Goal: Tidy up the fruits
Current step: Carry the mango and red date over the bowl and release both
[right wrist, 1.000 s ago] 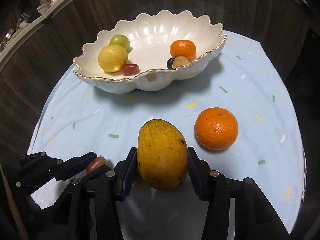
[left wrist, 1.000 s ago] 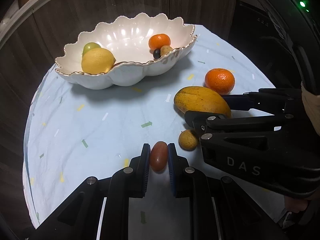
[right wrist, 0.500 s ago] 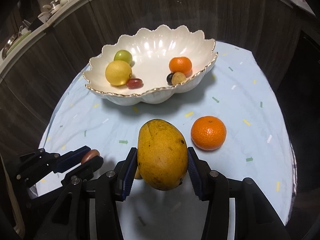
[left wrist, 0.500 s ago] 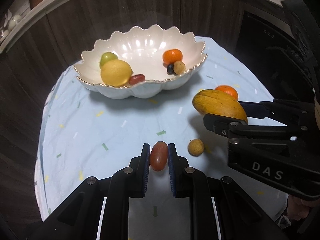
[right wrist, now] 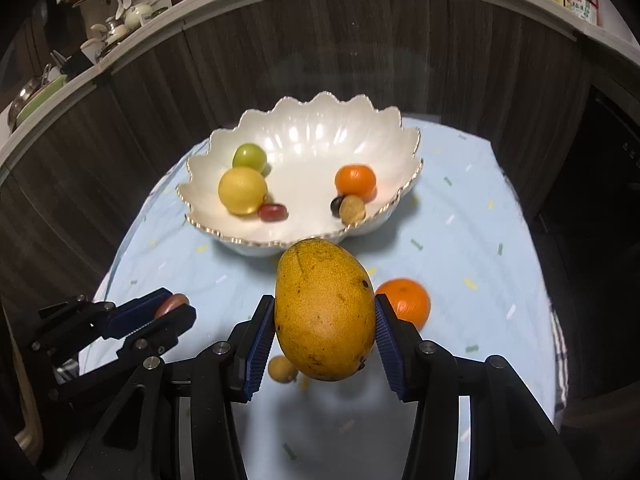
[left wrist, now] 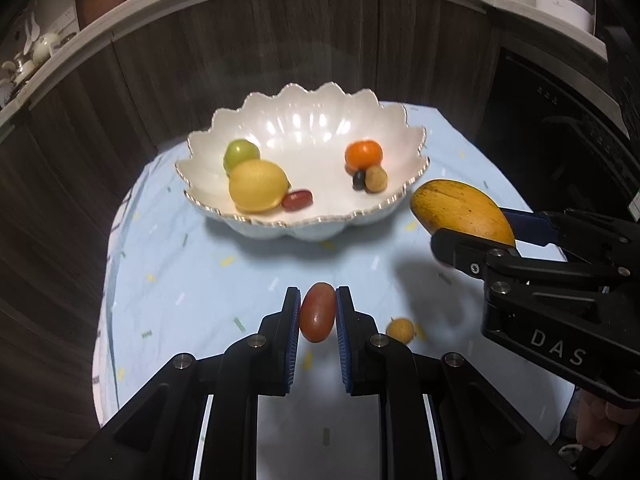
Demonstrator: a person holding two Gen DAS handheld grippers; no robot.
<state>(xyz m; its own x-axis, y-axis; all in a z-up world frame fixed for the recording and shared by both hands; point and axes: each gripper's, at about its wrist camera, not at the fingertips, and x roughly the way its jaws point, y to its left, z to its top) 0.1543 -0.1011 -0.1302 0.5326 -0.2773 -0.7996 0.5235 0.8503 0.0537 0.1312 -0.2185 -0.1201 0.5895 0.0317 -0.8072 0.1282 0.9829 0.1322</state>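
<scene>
My left gripper (left wrist: 317, 312) is shut on a small red oval fruit (left wrist: 317, 318), held above the cloth. My right gripper (right wrist: 325, 320) is shut on a yellow mango (right wrist: 325, 318), also lifted; the mango shows at the right of the left wrist view (left wrist: 460, 210). A white scalloped bowl (left wrist: 320, 224) ahead holds a lemon (left wrist: 258, 186), a green fruit (left wrist: 240, 152), a red fruit (left wrist: 297, 200), a tangerine (left wrist: 363, 154), a dark grape and a tan fruit. An orange (right wrist: 406, 302) and a small yellow fruit (left wrist: 400, 330) lie on the cloth.
A round table with a pale blue patterned cloth (left wrist: 180, 272) carries everything. Dark wood cabinet fronts (left wrist: 280, 40) stand behind it under a counter with kitchenware. A dark appliance (left wrist: 560, 128) stands at the right.
Both grippers have risen and pulled back from the table with their fruits. The bowl looks smaller and farther. The small yellow fruit and the orange stay on the cloth.
</scene>
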